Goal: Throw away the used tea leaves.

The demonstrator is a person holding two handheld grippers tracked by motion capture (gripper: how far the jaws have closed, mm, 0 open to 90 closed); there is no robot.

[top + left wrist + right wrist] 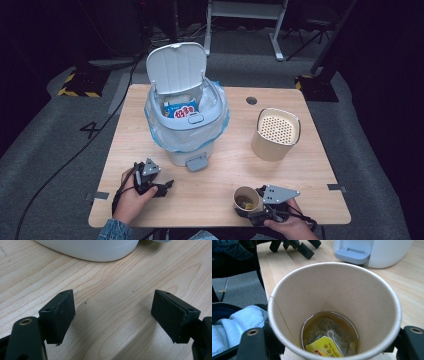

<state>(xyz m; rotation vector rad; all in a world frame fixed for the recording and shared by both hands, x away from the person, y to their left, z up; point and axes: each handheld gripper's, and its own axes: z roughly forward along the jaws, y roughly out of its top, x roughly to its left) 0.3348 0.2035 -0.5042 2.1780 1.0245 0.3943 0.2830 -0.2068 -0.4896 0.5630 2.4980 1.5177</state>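
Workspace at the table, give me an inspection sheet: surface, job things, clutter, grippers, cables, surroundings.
Surface: wooden table, dry, a few dark specks.
Job's things: paper cup with tea and a tea bag; pedal bin, lid up, liner in, packaging inside.
Clutter: beige perforated-top canister.
Grippers: left gripper open, empty, low over the wood; right gripper shut on the cup.
Cables: floor cable left of the table.
Surroundings: grey carpet, white desk frame, dark room.

Upright paper cup (334, 312), teabag (329, 345) inside

A white "4" (91, 130) is marked on the grey floor (60, 145); other print is illegible.
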